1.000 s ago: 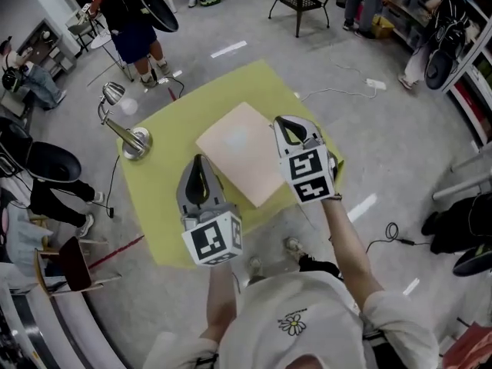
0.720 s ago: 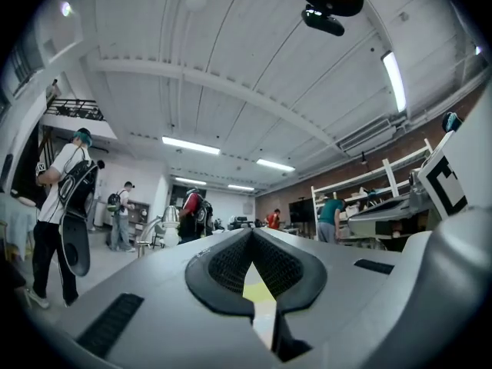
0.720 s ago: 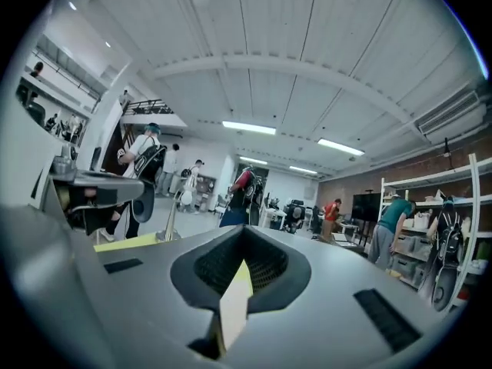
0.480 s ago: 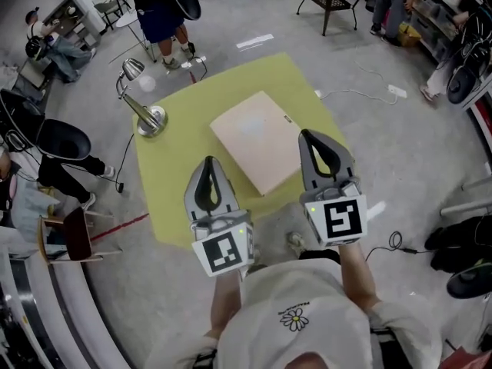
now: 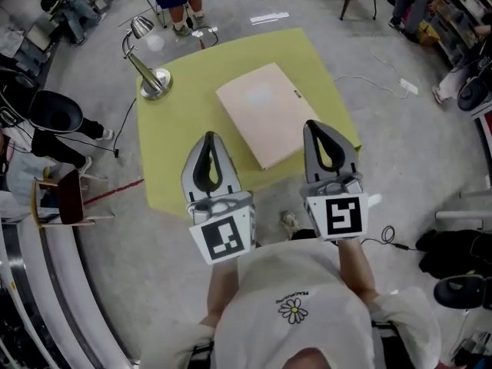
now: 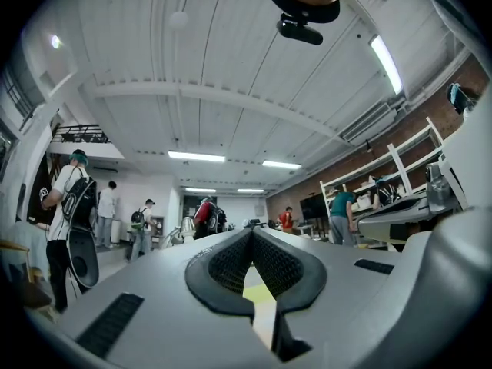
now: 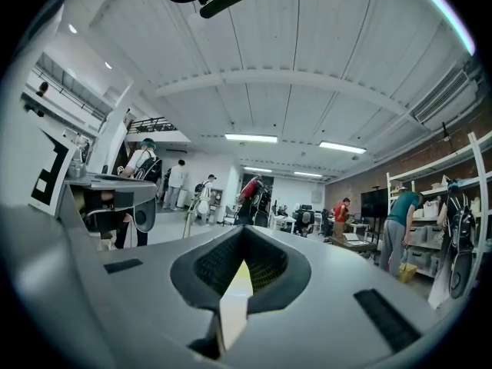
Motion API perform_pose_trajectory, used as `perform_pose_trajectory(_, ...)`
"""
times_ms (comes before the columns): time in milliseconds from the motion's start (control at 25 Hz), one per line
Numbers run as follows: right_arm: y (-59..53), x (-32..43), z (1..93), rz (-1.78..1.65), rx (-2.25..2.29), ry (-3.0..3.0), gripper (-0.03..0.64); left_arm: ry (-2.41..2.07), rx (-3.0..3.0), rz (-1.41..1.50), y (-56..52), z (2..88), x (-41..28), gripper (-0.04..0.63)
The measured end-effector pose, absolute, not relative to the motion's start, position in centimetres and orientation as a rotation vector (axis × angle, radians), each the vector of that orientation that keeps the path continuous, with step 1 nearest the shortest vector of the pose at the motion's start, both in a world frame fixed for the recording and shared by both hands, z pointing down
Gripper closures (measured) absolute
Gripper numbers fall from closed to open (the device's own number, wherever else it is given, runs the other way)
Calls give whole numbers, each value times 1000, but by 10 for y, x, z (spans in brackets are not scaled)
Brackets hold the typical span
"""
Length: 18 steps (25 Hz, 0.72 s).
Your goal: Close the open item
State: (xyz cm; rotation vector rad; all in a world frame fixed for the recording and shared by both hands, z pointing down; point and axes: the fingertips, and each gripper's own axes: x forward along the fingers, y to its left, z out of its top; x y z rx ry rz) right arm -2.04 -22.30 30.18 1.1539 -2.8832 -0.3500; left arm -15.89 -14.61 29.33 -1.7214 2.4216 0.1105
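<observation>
From the head view, the yellow table (image 5: 188, 121) carries the flat beige item (image 5: 269, 114), lying shut near its middle, with a desk lamp (image 5: 146, 68) at the far left corner. The left gripper (image 5: 209, 138) and right gripper (image 5: 317, 126) hang over the table's near edge, both short of the item.

In the left gripper view, the left gripper (image 6: 251, 234) has its tips pressed together, nothing between.

In the right gripper view, the right gripper (image 7: 244, 231) is likewise closed and empty.

Bright, even light came from ceiling strips (image 7: 250, 137) at twelve o'clock; edges bowed fisheye-dark, right gripper (image 7: 244, 241) soft up close.
</observation>
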Motion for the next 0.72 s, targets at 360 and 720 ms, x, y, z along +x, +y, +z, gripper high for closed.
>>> perform_pose_trajectory(360, -220, -19, 301, -330, 1136, -2901, 607, 2448, -1708, 110, -140, 299, -158, 581)
perform_pose_trajectory(720, -226, -13, 301, -342, 1142, -2893, 607, 2457, -1700, 116, -145, 302, -159, 581)
